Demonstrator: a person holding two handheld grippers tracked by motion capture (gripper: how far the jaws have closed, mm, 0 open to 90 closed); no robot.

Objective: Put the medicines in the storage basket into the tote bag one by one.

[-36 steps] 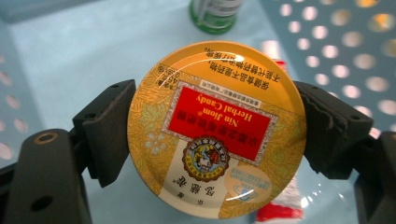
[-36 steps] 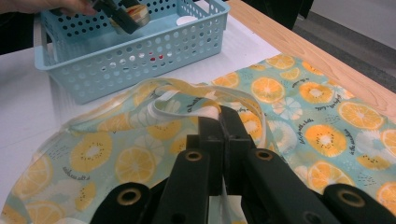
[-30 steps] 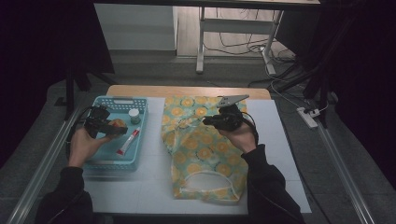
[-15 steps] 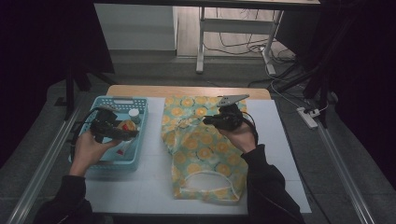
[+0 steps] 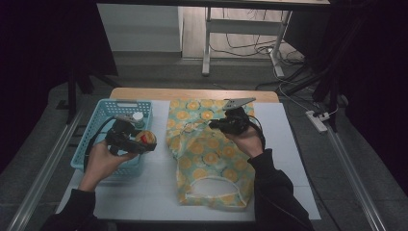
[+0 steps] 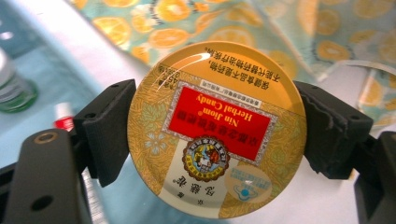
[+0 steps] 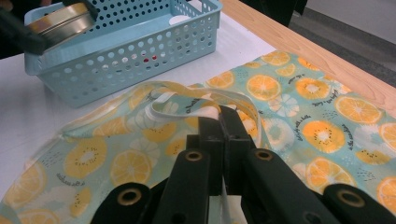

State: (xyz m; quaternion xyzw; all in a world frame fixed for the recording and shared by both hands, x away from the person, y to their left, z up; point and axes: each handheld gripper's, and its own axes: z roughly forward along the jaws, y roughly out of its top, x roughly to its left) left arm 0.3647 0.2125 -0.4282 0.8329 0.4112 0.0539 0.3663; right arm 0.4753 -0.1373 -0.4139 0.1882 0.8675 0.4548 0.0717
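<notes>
My left gripper (image 5: 140, 142) is shut on a round yellow candy tin (image 5: 146, 139) with a red label, held above the right edge of the blue basket (image 5: 109, 107). In the left gripper view the tin (image 6: 215, 130) sits flat between both pads (image 6: 109, 130). The fabric bag (image 5: 207, 156) printed with orange slices lies on the white mat. My right gripper (image 5: 215, 125) rests at the bag's upper part. In the right gripper view its jaws (image 7: 219, 116) are shut on the bag's strap (image 7: 184, 106), lifting it slightly. The tin (image 7: 60, 21) also appears over the basket (image 7: 140, 60).
In the basket stand a small bottle with a white cap (image 5: 138, 116) and a red-and-white tube (image 6: 63, 120). The white mat (image 5: 298, 144) covers a wooden table (image 5: 192, 94). A power strip (image 5: 317, 121) and cables lie on the floor to the right.
My left gripper has carried the tin up out of the basket and to the right, toward the bag. The right gripper has stayed put on the strap.
</notes>
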